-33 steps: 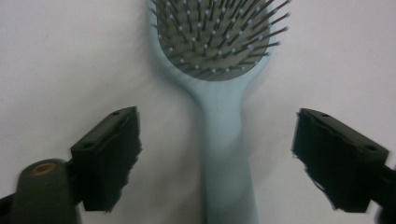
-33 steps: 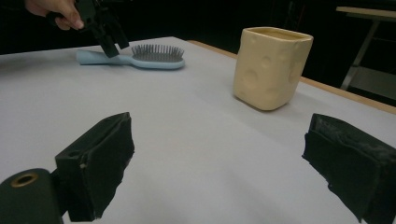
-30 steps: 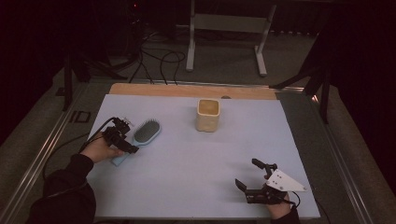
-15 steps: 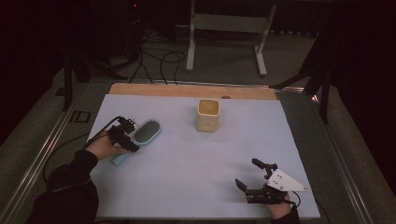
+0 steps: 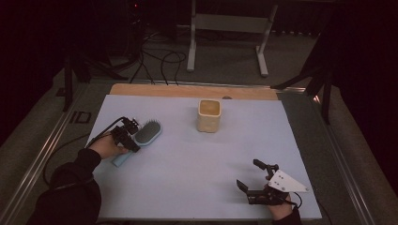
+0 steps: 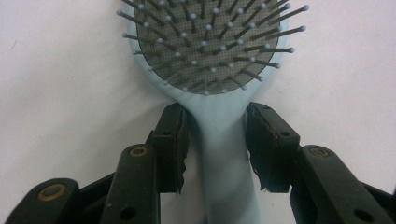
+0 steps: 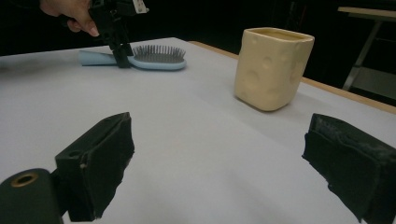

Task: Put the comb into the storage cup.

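The left claw has just been closing, its jaws now flanking the pale-blue hairbrush at the handle's neck, small gaps showing. The hairbrush lies left of the cream cup on the worktop. The right claw gapes empty.

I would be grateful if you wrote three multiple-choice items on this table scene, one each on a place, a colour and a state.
1. Where does the hairbrush lie?
A. left of the cup
B. inside the cup
C. right of the cup

2. What colour is the hairbrush's handle?
A. red
B. light blue
C. black

3. How does the right tool stand?
A. shut on the cup
B. shut on the hairbrush
C. open, with nothing between its jaws

Answers:
1 A: the high view shows it left of the cup.
2 B: the left gripper view shows a pale blue handle.
3 C: its jaws stand wide apart over bare table.
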`<state>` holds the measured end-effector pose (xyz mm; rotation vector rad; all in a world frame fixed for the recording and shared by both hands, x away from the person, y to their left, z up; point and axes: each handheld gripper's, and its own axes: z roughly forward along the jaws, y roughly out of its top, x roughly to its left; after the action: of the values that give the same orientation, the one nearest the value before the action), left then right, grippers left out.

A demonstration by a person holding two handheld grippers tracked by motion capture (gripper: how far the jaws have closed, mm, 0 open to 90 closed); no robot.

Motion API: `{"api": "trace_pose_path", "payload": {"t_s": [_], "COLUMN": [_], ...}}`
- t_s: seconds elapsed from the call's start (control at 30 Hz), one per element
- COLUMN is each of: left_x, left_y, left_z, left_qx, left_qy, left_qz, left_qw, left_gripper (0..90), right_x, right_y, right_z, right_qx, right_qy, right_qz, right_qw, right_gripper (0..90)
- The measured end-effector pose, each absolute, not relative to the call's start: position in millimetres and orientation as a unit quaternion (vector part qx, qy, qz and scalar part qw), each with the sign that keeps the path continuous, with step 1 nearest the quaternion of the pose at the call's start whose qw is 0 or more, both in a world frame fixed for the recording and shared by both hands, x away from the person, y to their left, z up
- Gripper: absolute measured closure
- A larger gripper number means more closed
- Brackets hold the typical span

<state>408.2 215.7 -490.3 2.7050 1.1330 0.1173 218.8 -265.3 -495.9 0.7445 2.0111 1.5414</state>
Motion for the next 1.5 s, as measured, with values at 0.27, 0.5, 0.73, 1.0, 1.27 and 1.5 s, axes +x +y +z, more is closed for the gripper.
{"api": "trace_pose_path", "payload": {"t_s": [0.27,0.5,0.73,1.0,1.27,1.5], "left_x": [409.2,408.9,407.5,406.0,401.3,395.8], "left_y": [216.1,214.2,219.6,226.2,228.3,223.9], "left_z": [-490.4,-490.1,-488.5,-470.5,-454.1,-439.6], "left_qx": [0.918,0.919,0.914,0.903,0.901,0.896], "left_qy": [0.383,0.380,0.386,0.397,0.385,0.379], "left_qz": [0.030,0.031,0.019,0.032,0.043,0.057], "left_qw": [0.103,0.098,0.123,0.164,0.195,0.222], "left_gripper": [67.0,70.2,70.5,70.6,70.6,70.6], "right_x": [218.9,219.0,219.4,219.7,219.9,220.3], "right_y": [-265.3,-265.3,-265.8,-266.1,-266.3,-266.7], "right_z": [-495.8,-495.8,-496.0,-495.7,-495.8,-495.9], "right_qx": [0.271,0.272,0.275,0.275,0.276,0.278], "right_qy": [0.738,0.738,0.737,0.736,0.736,0.735], "right_qz": [0.566,0.565,0.565,0.566,0.567,0.567], "right_qw": [0.247,0.247,0.248,0.249,0.247,0.248], "right_gripper": [8.0,8.0,8.0,8.0,8.0,8.0]}}
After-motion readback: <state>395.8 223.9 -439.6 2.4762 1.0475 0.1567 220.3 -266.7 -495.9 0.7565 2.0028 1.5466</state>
